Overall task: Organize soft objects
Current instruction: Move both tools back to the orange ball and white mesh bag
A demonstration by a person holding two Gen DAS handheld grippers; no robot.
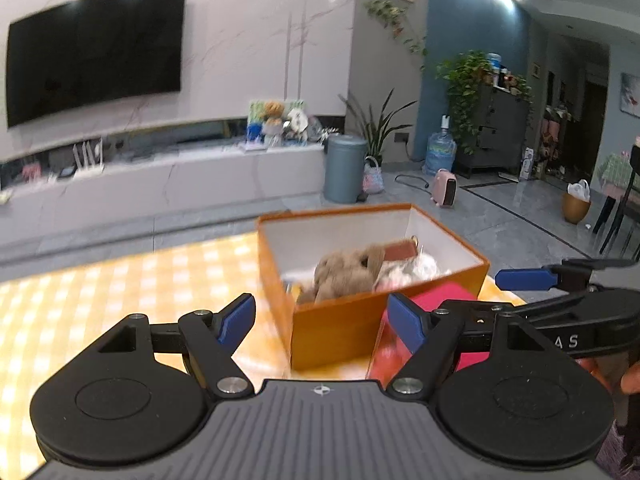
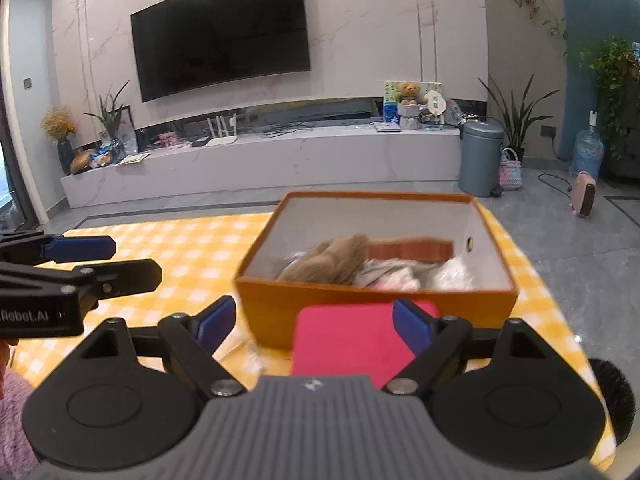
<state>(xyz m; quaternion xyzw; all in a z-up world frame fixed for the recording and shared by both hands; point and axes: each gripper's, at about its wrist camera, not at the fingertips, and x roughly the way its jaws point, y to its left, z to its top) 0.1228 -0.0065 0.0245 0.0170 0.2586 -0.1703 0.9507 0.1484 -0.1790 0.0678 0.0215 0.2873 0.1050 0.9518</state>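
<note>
An orange box (image 1: 340,328) (image 2: 360,304) with white inner walls stands on a yellow checked tablecloth (image 1: 100,292) (image 2: 192,252). Inside lie a tan plush bunny (image 1: 344,270) (image 2: 332,260), a brown strap (image 1: 400,249) (image 2: 412,249) and pale pink-white soft things (image 2: 392,278). A flat red soft piece (image 2: 344,340) (image 1: 444,296) lies against the box's near side. My left gripper (image 1: 322,320) is open in front of the box with nothing between its fingers. My right gripper (image 2: 315,322) is open over the red piece, and its blue finger (image 1: 524,279) shows at the right of the left wrist view.
Beyond the table edge is grey tiled floor with a grey bin (image 2: 480,156), a pink heater (image 2: 584,194) and a water bottle (image 2: 588,148). A long TV bench (image 2: 260,160) and a wall TV (image 2: 220,36) stand behind. Something pink and fuzzy (image 2: 12,420) sits at the lower left.
</note>
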